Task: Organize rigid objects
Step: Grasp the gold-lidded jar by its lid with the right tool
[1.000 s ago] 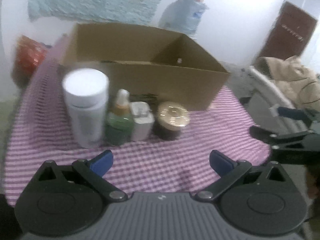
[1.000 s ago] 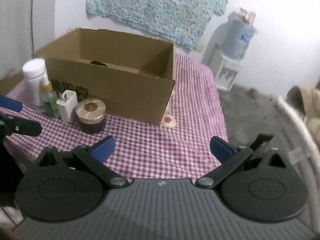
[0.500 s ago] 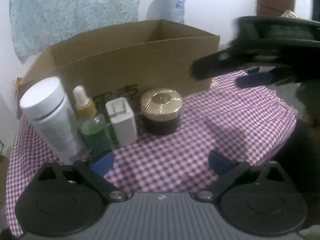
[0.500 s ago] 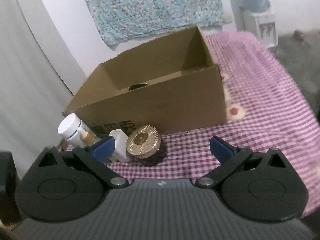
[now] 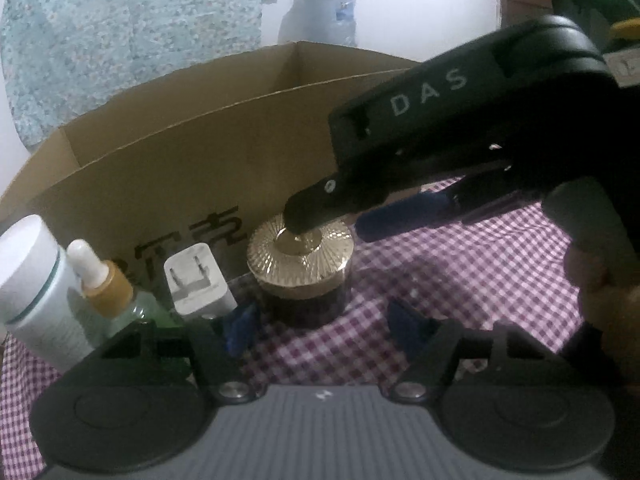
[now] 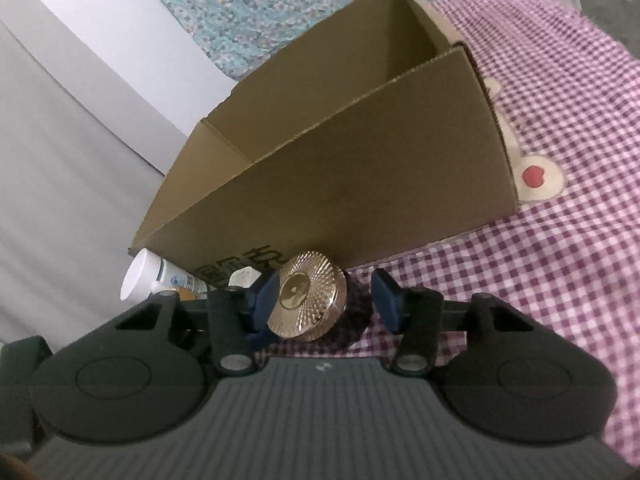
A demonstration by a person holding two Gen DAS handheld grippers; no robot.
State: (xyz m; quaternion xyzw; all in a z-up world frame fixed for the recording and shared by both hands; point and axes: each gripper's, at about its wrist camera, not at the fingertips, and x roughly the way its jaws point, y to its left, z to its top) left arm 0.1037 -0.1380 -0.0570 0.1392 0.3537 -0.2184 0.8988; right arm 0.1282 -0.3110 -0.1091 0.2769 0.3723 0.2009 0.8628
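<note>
On the checked tablecloth (image 5: pixel 460 264) one cardboard box (image 5: pixel 208 168) stood open. Along its near wall four small things stood in a row: one white bottle (image 5: pixel 32 292) toward the cloth's left edge, one green dropper bottle (image 5: pixel 108 292), one white plug adapter (image 5: pixel 198 280) and one dark jar with a gold lid (image 5: pixel 300 256). Two grippers were in view.
</note>
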